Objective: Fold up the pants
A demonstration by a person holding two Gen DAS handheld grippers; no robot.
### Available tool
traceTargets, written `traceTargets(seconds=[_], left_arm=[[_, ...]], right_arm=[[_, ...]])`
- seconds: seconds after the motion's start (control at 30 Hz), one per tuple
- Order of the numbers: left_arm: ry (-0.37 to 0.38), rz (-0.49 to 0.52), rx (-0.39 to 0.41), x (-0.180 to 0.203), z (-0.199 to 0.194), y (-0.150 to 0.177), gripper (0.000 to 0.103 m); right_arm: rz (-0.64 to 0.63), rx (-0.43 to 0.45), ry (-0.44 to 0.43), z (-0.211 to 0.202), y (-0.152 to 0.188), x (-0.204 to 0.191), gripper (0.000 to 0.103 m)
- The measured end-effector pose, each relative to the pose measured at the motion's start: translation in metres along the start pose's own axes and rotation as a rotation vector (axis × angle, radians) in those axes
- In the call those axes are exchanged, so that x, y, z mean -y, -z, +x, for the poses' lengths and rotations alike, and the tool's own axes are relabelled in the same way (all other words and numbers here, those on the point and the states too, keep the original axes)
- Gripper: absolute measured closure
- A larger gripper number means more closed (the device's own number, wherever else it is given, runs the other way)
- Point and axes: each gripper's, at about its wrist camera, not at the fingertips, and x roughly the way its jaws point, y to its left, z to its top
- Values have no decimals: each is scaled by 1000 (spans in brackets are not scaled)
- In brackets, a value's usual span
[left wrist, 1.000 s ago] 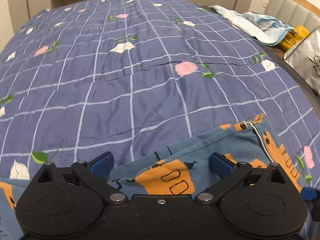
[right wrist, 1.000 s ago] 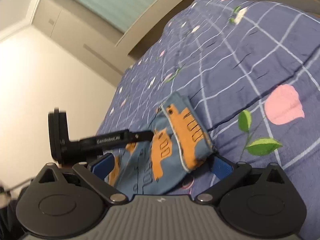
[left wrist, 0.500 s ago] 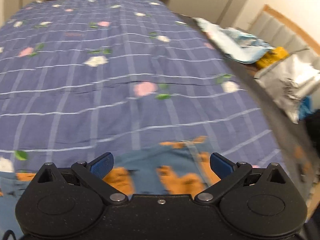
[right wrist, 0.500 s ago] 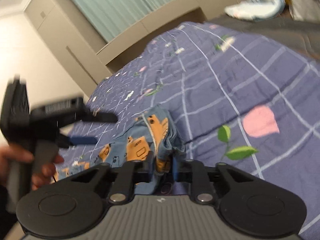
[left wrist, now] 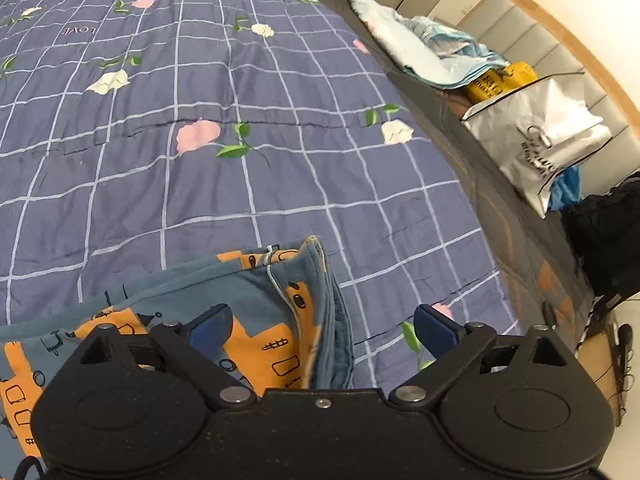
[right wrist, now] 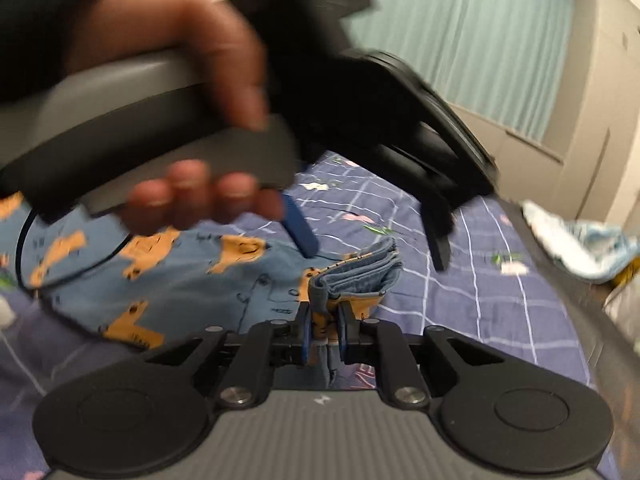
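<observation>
Pants (right wrist: 192, 268), blue with orange print, lie on the bed's checked quilt (left wrist: 224, 184). Right gripper (right wrist: 323, 330): jaws closing, pads pinching the bunched waistband. Left gripper (left wrist: 322, 326): jaws wide, starting to close, over the pants, gripping nothing. Blurred hand (right wrist: 188, 128) hides part of the legs.

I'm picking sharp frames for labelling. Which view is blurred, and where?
Left wrist view: sharp, with fisheye bending of the quilt grid. Right wrist view: heavy motion blur on the hand and the left gripper it holds; the pants and clamped right gripper stay fairly crisp.
</observation>
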Motion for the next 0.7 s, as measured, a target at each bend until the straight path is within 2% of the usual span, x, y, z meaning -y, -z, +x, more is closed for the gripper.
traceTargets(seconds=[0.07,0.17,0.23,0.3,0.37,0.5,0.57,0.6,0.7], left_arm=[[-15,12,-11,1,3,0,9],[-38,31,-28,5,8,2,21],[-61,28,-17,4,9,3,35],[-58,-6,5,-3,6,4,66],[-34,-55,17,-11,5,4,78],[-16,-95,52,-18,1,7,86],[-6,-105,59,-19,-1,9,87],[-3,-110,64,-19,-1,9,87],[3,-135,79,-22,-6,12,89]], right_arm=[[-31,0,4,1,0,-7,89],[-48,1,-3,0,2,-12,89],[-47,1,-5,0,3,-13,89],[-39,4,-2,0,3,-10,89],[-31,5,6,1,4,-10,89],[-22,4,10,1,6,-9,84],[-11,5,3,1,8,-9,69],[-6,7,4,1,9,-8,57],[-14,-1,23,2,9,-8,54]])
